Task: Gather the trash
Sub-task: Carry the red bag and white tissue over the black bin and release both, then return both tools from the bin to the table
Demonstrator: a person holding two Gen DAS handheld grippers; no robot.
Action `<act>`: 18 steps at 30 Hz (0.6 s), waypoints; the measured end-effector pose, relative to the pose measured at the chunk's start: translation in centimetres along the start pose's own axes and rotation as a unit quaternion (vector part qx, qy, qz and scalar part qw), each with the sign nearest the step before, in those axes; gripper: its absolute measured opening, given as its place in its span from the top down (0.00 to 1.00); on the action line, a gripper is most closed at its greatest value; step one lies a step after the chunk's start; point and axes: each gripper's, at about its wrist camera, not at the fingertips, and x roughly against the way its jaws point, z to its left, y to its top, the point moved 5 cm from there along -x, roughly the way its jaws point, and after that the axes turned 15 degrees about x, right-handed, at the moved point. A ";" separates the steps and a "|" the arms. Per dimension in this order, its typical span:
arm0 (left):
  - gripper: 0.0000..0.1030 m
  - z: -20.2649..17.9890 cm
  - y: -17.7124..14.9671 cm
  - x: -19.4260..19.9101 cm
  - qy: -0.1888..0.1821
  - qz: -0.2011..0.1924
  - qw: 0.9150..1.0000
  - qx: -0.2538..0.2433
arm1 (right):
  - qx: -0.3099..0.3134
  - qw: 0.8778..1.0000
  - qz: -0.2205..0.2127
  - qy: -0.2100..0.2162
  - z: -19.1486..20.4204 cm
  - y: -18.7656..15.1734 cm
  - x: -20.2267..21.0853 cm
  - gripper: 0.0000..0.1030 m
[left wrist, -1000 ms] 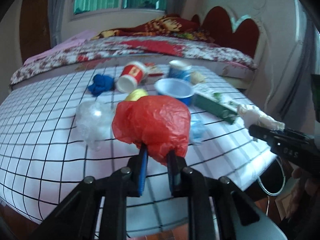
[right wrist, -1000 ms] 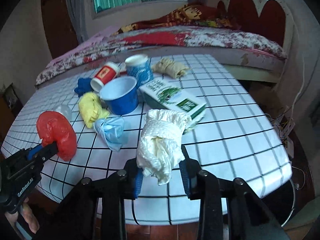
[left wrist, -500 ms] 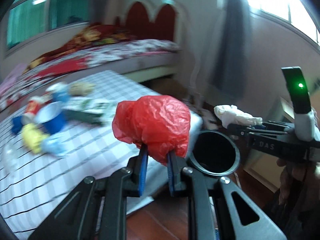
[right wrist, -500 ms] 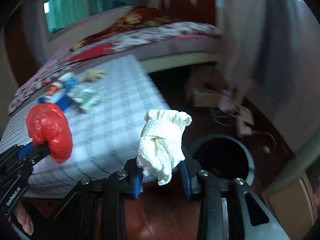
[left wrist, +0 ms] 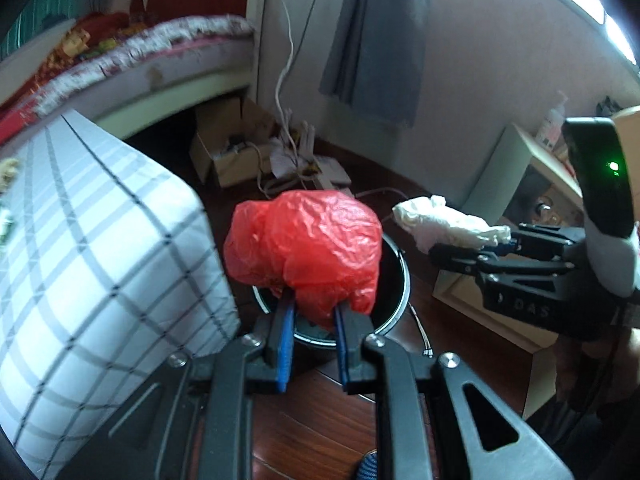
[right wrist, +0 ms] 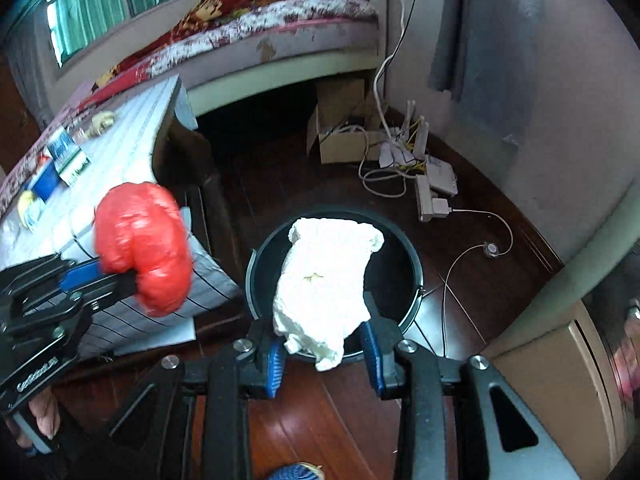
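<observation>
R gripper (right wrist: pixel 322 354) clamps white wad (right wrist: pixel 326 276) right over bin (right wrist: pixel 412 264) mouth at 12; L gripper (left wrist: pixel 312 340) clamps red bag (left wrist: pixel 304 248), bin rim (left wrist: pixel 404 280) peeking at 3; R nearer.

You have open floor (right wrist: pixel 304 432) in front of the black bin (right wrist: pixel 412 264), and its round mouth lies unobstructed below your grippers. On your left, the checked table corner (left wrist: pixel 192 216) hangs just beside the bin's rim. Beyond it, cables (right wrist: pixel 384 176) and a cardboard box (right wrist: pixel 340 136) clutter the floor by the wall. A pale cabinet (left wrist: pixel 508 160) stands close on your right.
</observation>
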 end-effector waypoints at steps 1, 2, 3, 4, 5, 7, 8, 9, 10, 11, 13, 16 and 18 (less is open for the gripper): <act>0.82 -0.2 0.4 -1.1 -0.003 0.010 1.000 0.005 | 0.005 1.000 0.005 0.005 -0.5 0.1 -0.9 0.66; 0.82 -0.2 0.4 -1.9 -0.005 0.018 1.000 0.010 | 0.008 1.000 0.009 0.011 -1.0 0.3 -1.7 0.66; 0.82 -0.5 0.4 -2.7 -0.005 0.024 1.000 0.011 | 0.011 1.000 0.013 0.016 -1.2 0.3 -2.1 0.66; 0.82 -0.5 0.5 -3.3 -0.007 0.029 0.999 0.013 | 0.015 0.999 0.017 0.023 -1.6 0.5 -2.8 0.66; 0.81 -0.4 0.7 -4.0 -0.009 0.034 0.999 0.017 | 0.019 0.999 0.018 0.028 -1.9 0.6 -3.5 0.66; 0.73 -0.6 0.4 -4.5 -0.016 0.042 0.999 0.023 | 0.025 0.998 0.029 0.050 -2.4 0.6 -4.9 0.63; 0.48 -0.7 0.2 -4.7 -0.015 0.044 0.999 0.026 | 0.028 0.997 0.045 0.051 -2.9 0.3 -6.0 0.52; 0.17 -0.6 0.1 -4.7 -0.005 0.042 0.999 0.031 | 0.026 0.997 0.053 0.045 -3.5 0.0 -6.4 0.43; 0.07 -0.6 -0.1 -4.2 -0.007 0.033 0.999 0.037 | 0.022 0.998 0.052 0.039 -4.1 -0.3 -6.5 0.21; 0.00 -0.5 -0.3 -3.6 -0.007 0.027 0.999 0.045 | 0.017 0.998 0.053 0.027 -4.8 -0.7 -6.4 0.12; 0.00 -0.3 -0.6 -2.7 0.005 0.022 0.999 0.049 | 0.004 0.998 0.053 0.016 -5.6 -1.4 -5.7 0.12; 0.00 0.0 -0.9 -0.4 0.026 0.004 0.998 0.062 | -0.010 0.999 0.043 0.003 -5.9 -1.7 -3.6 0.11; 0.00 0.0 -0.9 1.0 0.048 -0.013 0.997 0.061 | -0.015 0.999 0.027 -0.008 -5.5 -1.2 -2.0 0.07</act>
